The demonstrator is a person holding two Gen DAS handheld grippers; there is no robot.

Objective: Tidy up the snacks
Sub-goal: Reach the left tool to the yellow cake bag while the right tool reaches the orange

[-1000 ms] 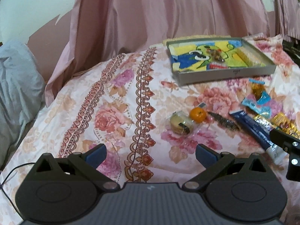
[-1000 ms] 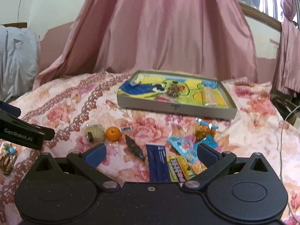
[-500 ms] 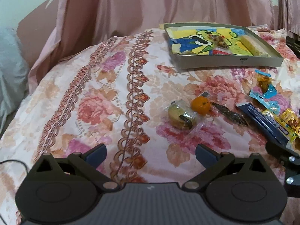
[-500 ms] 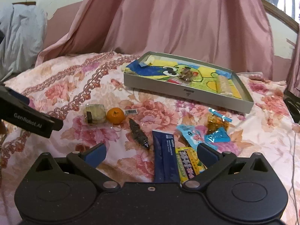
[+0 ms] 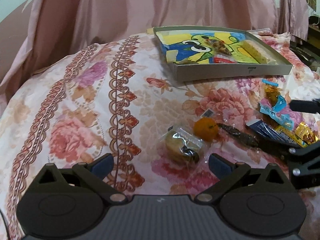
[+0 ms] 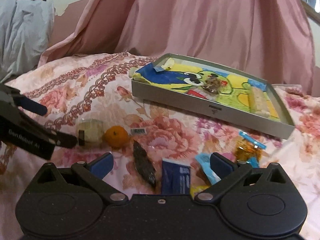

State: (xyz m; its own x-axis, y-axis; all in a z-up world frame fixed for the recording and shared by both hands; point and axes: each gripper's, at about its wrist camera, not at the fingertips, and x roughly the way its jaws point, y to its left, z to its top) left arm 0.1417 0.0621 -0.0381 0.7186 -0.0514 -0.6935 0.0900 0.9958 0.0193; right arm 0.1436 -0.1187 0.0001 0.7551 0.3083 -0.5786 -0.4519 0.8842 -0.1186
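Left gripper (image 5: 160, 163) spread wide, empty, low over the floral bedspread (image 5: 80, 104). Wrapped pastry (image 5: 183, 147) lies lower centre of the left view, just ahead of the gripper and nearer its right-hand finger; the mandarin (image 5: 206, 129) touches its wrapper on the right. Judgement: pastry light, soft, crushable, film slippery; take it across the cake body with gentle squeeze, not by the loose film edge.

Right gripper (image 6: 161, 165) also spread, empty, over the dark blue packet (image 6: 176, 177) at lower centre. Tray (image 6: 210, 108) upper right, holds two snacks.
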